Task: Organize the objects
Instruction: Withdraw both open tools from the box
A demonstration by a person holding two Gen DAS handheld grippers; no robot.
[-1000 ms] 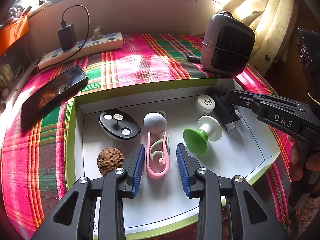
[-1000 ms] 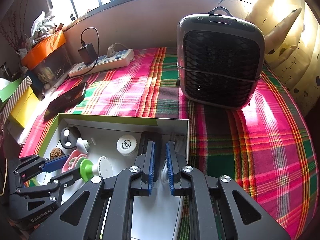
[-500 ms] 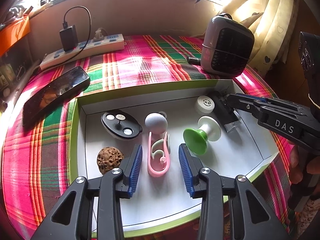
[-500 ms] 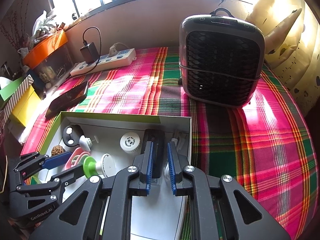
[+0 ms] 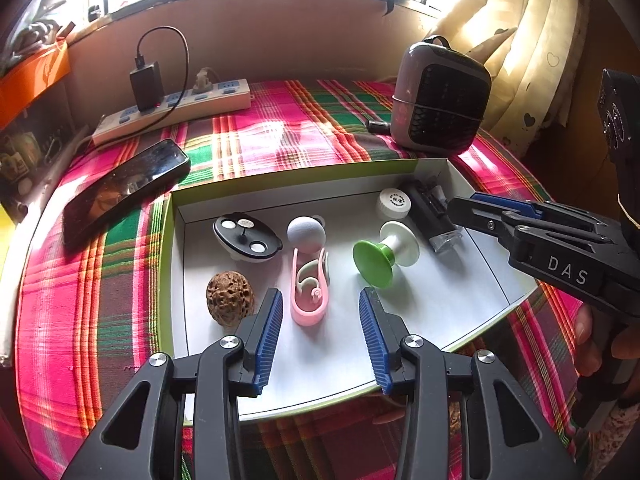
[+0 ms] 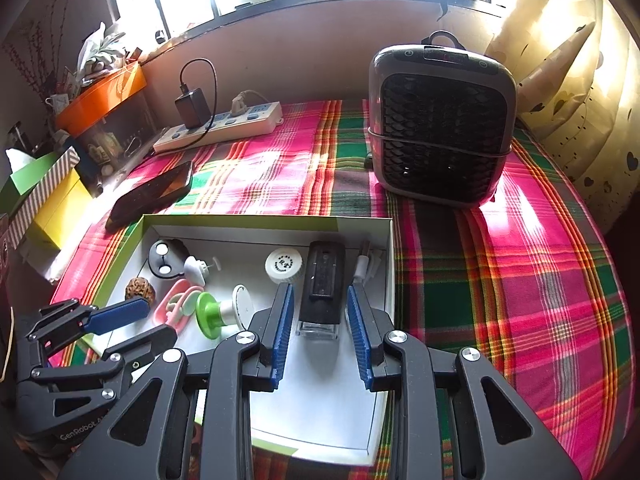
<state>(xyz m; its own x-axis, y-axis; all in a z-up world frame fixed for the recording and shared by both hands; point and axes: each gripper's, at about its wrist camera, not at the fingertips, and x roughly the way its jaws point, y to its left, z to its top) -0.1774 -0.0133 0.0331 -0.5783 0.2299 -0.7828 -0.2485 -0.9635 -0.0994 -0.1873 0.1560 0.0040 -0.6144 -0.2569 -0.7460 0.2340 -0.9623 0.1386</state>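
Walnut [image 5: 230,298]: we see it at the left end of the white box [image 5: 500,280], just left of our left gripper's near finger, lying untouched.
Left gripper [image 5: 320,320]: its jaws are opening and stand moderately wide with nothing clamped; the pads clear the pink clip on both sides.
Pink clip [image 5: 310,294]: it lies on the box floor straight ahead of the left gripper, its long axis running along the fingers' line, its rounded end nearest us between the tips.
Green suction cup [image 5: 374,262]: it rests on its side just right of the clip, white end pointing toward the right gripper.
White cap [image 6: 283,266]: it sits near the far wall, just left of the black device.
Black device [image 6: 323,288]: it lies lengthwise between the right gripper's pads, clear end toward us, with a gap on each side.
Right gripper [image 6: 320,328]: its jaws are opening, narrow as yet, and grip nothing.
Our reading: each hand has let go of its item inside the box; the left is nearer the clip and walnut, the right nearer the device and cap.
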